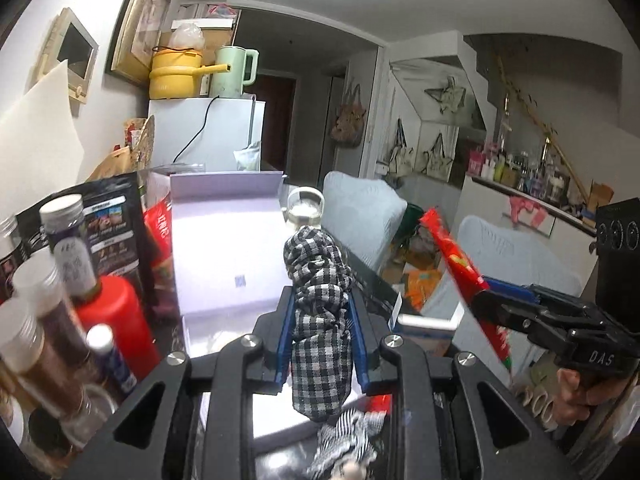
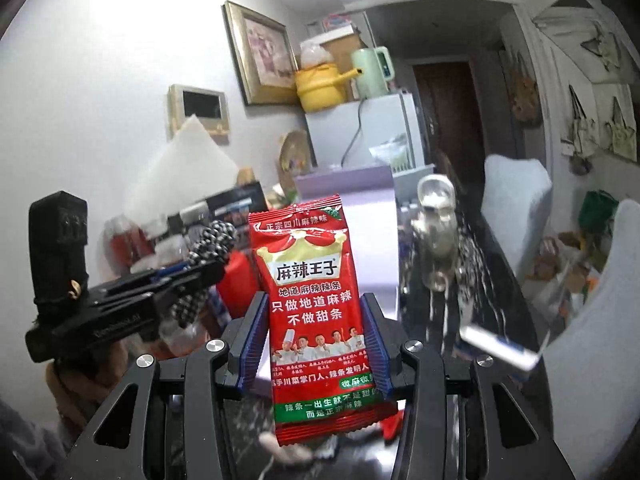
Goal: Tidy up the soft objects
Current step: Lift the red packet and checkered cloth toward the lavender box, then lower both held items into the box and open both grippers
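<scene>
Fridge [image 1: 224, 136]: a white small fridge stands at the back; a yellow pot [image 1: 176, 72] and a pale green kettle [image 1: 234, 72] stand on its top.
Surface [image 2: 480, 264]: dark and glossy with pale flecks, crowded along the left side in the left wrist view.
White box [image 1: 224, 248]: a large pale lilac-white box with its lid standing up lies on the surface, straight ahead of the left gripper.
Red bottle [image 1: 120, 320]: stands left of the white box, among jars with silver lids [image 1: 64, 208] and a black pouch [image 1: 108, 232].
Glass jug [image 1: 305, 212]: clear, with a handle on top, stands behind the cloth and beside the far right corner of the box.
Left gripper [image 1: 322, 344]: closed on a checked cloth [image 1: 320, 312], black and white and bunched up; the cloth sticks up above the blue pads and hangs down below them, lifted off the surface.
Right gripper [image 2: 318, 344]: closed on a red snack packet [image 2: 316, 312] with Chinese print, held upright between the blue pads, above the surface.
Relation: in the left wrist view the right gripper holds the packet to the right of the cloth, near but apart.
Striped cloth [image 1: 352, 436]: a black and white striped piece lies under the left gripper; it is partly hidden.
</scene>
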`<action>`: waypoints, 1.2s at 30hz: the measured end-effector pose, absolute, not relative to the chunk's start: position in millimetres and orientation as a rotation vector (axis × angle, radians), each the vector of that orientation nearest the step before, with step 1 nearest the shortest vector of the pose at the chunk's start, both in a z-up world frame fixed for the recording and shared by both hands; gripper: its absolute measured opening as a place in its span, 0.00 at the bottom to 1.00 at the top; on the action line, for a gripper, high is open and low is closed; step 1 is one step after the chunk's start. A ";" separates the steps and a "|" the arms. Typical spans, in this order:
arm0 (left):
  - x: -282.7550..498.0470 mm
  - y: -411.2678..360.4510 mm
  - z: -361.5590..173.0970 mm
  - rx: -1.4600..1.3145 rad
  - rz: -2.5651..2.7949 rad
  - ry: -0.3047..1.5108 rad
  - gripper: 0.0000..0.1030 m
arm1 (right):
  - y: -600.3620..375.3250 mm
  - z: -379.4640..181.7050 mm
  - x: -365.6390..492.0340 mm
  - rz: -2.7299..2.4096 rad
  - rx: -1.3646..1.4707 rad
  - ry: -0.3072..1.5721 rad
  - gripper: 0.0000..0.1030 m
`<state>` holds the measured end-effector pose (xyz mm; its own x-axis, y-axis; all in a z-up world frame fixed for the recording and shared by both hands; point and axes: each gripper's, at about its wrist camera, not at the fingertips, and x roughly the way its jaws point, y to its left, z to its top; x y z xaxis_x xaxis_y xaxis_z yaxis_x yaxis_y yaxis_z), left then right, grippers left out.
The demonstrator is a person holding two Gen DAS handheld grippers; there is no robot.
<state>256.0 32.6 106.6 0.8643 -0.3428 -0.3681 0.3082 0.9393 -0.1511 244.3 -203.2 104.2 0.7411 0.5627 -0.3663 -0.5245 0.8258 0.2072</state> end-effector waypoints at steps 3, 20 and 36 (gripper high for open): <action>271.3 30.9 114.7 -0.089 -0.336 0.379 0.24 | -194.7 112.2 262.0 0.639 0.096 0.435 0.44; 384.3 48.9 60.5 -0.111 -0.213 0.506 0.24 | -144.7 65.4 380.4 0.669 0.080 0.572 0.44; 442.0 53.2 -9.4 -0.087 -0.125 0.747 0.24 | -128.7 -3.5 437.5 0.576 0.055 0.777 0.44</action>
<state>442.0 53.2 -9.4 0.7266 -0.1439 -0.6718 0.0817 0.9890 -0.1234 437.5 -128.7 -3.5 0.5674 0.5099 -0.6466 -0.4702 0.8452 0.2540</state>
